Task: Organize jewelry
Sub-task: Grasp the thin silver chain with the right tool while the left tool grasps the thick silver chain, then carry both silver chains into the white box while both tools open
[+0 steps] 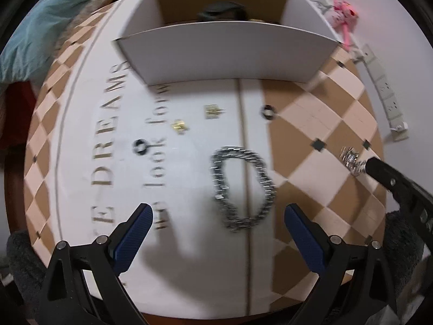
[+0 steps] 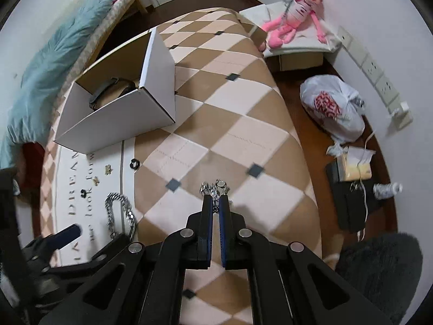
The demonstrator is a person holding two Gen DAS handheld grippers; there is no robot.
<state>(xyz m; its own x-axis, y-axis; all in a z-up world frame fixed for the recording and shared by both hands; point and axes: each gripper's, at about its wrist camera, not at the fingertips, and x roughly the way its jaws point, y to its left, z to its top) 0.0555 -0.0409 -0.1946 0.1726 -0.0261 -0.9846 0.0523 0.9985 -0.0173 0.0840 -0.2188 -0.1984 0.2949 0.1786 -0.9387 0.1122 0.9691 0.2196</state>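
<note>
Checkered rug (image 2: 238, 124); box (image 2: 119, 116) contents half hidden.

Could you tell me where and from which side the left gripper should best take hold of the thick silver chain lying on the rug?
The thick silver chain lies flat in an open loop on the white band of the rug. Come straight down from above with the left gripper and pinch across one single strand, probably the near end of the loop, one finger inside the loop and one outside. The links look bulky, so a strand should give firm purchase.
</note>
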